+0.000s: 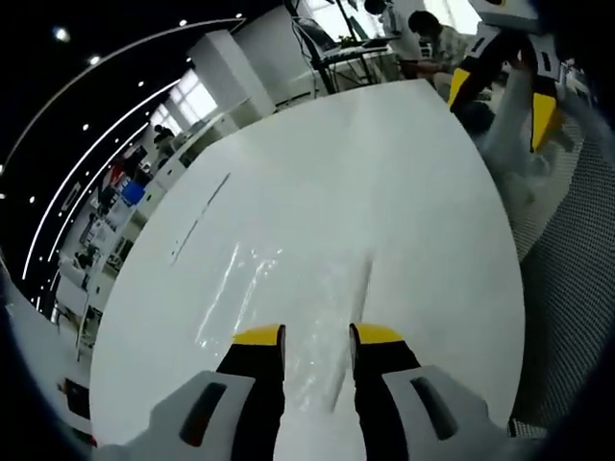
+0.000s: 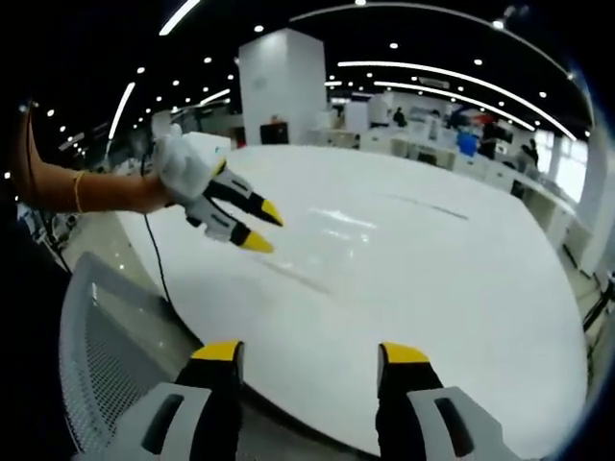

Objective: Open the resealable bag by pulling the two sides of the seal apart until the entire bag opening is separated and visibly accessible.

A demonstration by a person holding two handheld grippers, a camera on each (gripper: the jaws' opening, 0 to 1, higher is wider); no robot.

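Hovering over the white bench (image 1: 384,182), the left tongs (image 1: 318,333) stand with their yellow-tipped jaws spread, pinching nothing. Just ahead of those tips the clear resealable bag (image 1: 279,307) lies flat on the bench, near its closest edge; whether anything is inside cannot be told. In the right gripper view, the right tongs (image 2: 310,352) are also spread and empty, held above the bench's edge beside a mesh chair (image 2: 106,355).

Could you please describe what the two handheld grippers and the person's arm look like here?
Both the left gripper and right gripper have pale grey bodies with dark slots, black fingers and yellow tips. A black cable hangs below the left gripper, and the person's forearm wears a thin yellow wristband.
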